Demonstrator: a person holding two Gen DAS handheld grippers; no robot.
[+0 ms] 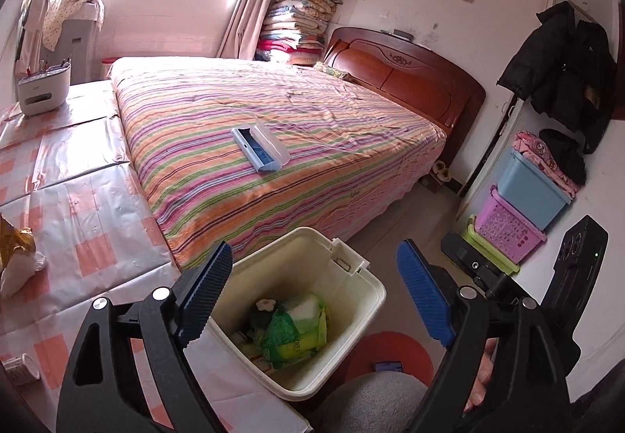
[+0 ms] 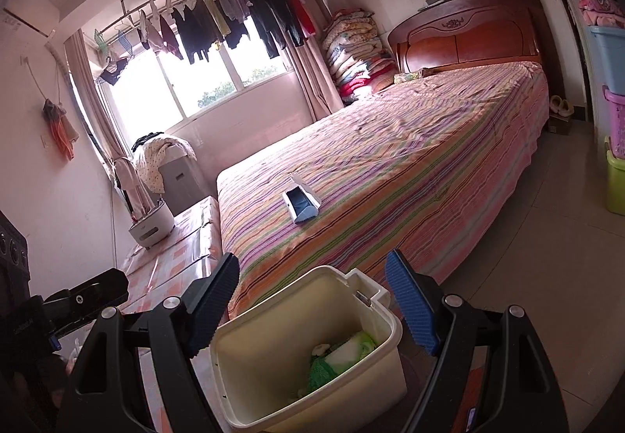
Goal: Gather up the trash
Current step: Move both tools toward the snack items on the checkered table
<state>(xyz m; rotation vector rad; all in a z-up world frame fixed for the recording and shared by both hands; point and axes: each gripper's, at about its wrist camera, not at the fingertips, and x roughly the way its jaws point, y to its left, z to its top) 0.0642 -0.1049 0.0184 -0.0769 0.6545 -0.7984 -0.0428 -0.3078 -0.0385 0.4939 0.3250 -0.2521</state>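
Observation:
A cream plastic trash bin (image 1: pixel 353 319) stands on the floor by the foot of the bed, holding a green wrapper (image 1: pixel 293 331) and other scraps. It also shows in the right wrist view (image 2: pixel 234 355). My left gripper (image 1: pixel 312 300) is open and empty, held above the bin. My right gripper (image 2: pixel 312 304) is open and empty, also above the bin. A yellow crumpled wrapper with white tissue (image 1: pixel 15 257) lies on the checked table at the far left.
A striped bed (image 1: pixel 273 120) carries a pale blue case (image 1: pixel 259 148). The plastic-covered checked table (image 1: pixel 58 179) holds a white appliance (image 1: pixel 43 89) and a tape roll (image 1: pixel 19 368). Stacked coloured baskets (image 1: pixel 523 206) stand by the right wall. A red mat (image 1: pixel 390 351) lies by the bin.

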